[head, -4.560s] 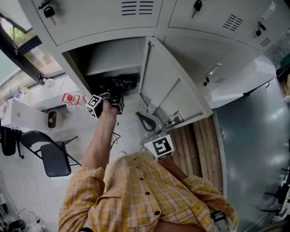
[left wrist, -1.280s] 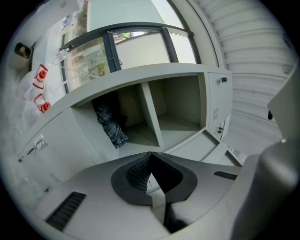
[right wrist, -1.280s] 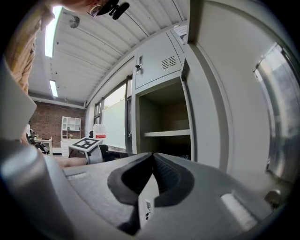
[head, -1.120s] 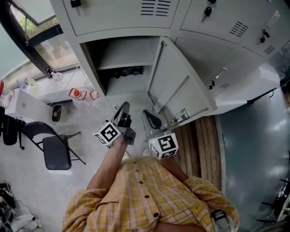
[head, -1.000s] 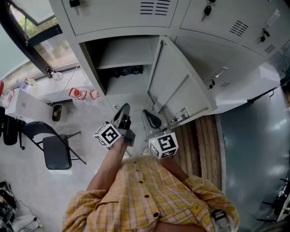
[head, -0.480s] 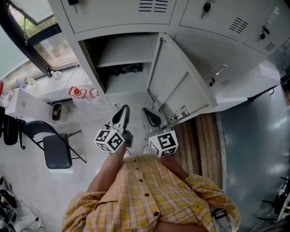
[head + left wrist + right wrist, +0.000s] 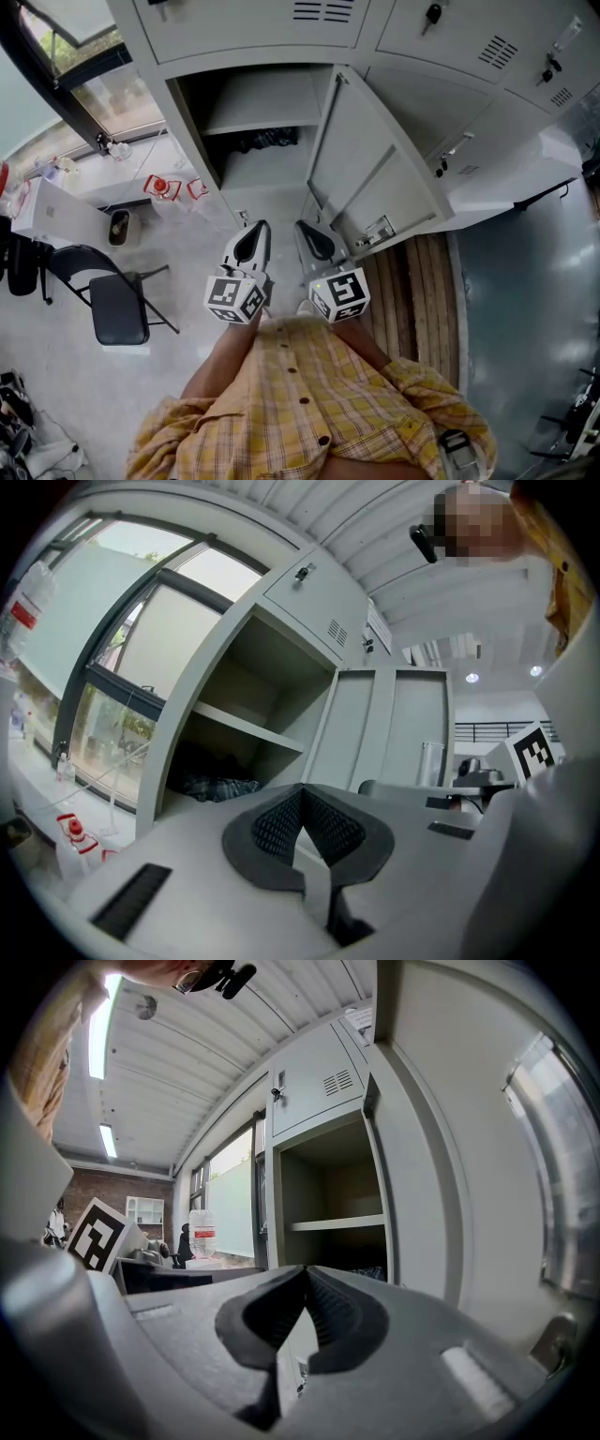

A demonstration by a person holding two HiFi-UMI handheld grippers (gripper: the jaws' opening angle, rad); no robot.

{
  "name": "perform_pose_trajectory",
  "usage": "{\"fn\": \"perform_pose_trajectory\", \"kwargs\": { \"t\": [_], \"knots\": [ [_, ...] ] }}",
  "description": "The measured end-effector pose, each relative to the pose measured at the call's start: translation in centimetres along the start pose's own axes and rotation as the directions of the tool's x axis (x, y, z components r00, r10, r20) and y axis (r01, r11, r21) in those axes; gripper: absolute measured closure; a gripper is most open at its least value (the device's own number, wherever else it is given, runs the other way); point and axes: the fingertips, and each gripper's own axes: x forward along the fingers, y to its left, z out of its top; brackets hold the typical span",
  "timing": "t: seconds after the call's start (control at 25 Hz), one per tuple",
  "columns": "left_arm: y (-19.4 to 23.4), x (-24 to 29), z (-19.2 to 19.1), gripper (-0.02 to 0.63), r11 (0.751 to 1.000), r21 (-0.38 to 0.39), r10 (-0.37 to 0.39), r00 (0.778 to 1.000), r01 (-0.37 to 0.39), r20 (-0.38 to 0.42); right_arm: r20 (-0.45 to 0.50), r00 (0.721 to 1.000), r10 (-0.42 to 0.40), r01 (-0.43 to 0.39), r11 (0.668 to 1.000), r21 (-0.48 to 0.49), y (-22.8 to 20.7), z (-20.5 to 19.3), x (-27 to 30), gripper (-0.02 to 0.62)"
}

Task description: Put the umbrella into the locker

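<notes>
I see the dark, bundled fabric umbrella (image 7: 266,143) lying at the back of the open compartment of the pale grey metal locker (image 7: 192,112). It is on the compartment floor, beneath the inner grey shelf (image 7: 251,111). In the left gripper view the same crumpled dark bundle (image 7: 214,787) shows under that shelf, and nothing touches it. The locker's grey sheet-metal door (image 7: 375,164) stands swung out to the right of the opening.

Both my tools are well apart from the umbrella, out in front of the locker and side by side. The left gripper (image 7: 253,234) has its two black ribbed pads pressed together with nothing between them, which its own view confirms (image 7: 302,797). The right gripper (image 7: 307,234) is the same, pads meeting and empty (image 7: 305,1279). It sits just beside the foot of the open door. Each carries its white cube with black square markers, the left one (image 7: 238,297) and the right one (image 7: 339,293), close to my yellow plaid shirt (image 7: 300,403).

To the left, a black folding chair (image 7: 112,305) stands on the pale floor, near a white flat box (image 7: 52,223). A strip of brown wooden planks (image 7: 412,291) runs on the right, beside the door.
</notes>
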Motion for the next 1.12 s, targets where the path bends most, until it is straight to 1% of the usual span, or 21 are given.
{"fn": "perform_pose_trajectory", "kwargs": {
  "t": [0.28,0.4,0.48,0.72,0.84,1.12],
  "knots": [
    [-1.3,-0.2,0.7,0.604,0.990,0.137,-0.008,1.000,0.007,0.007,0.009,1.000,-0.001,0.001,1.000,0.000,0.1,0.0,0.1,0.597],
    [-1.8,-0.5,1.0,0.604,0.975,0.221,-0.004,1.000,0.001,0.011,0.012,1.000,-0.004,0.004,1.000,0.001,0.1,0.1,0.0,0.598],
    [-2.0,-0.7,1.1,0.604,0.966,0.258,-0.004,1.000,0.000,0.016,0.014,1.000,-0.007,0.007,1.000,0.001,0.0,0.2,0.0,0.598],
    [-2.6,-0.9,1.2,0.604,0.945,0.327,-0.011,1.000,0.007,0.008,0.015,1.000,-0.008,0.008,1.000,0.001,0.2,0.2,0.1,0.598],
    [-2.5,-1.0,1.3,0.604,0.936,0.352,-0.001,1.000,-0.001,0.005,0.015,1.000,-0.005,0.005,1.000,-0.001,0.4,0.2,0.2,0.597],
    [-2.7,-1.0,1.3,0.604,0.928,0.373,0.005,1.000,-0.006,0.006,0.012,1.000,-0.004,0.004,1.000,-0.002,0.5,0.1,0.1,0.597]
  ]
}}
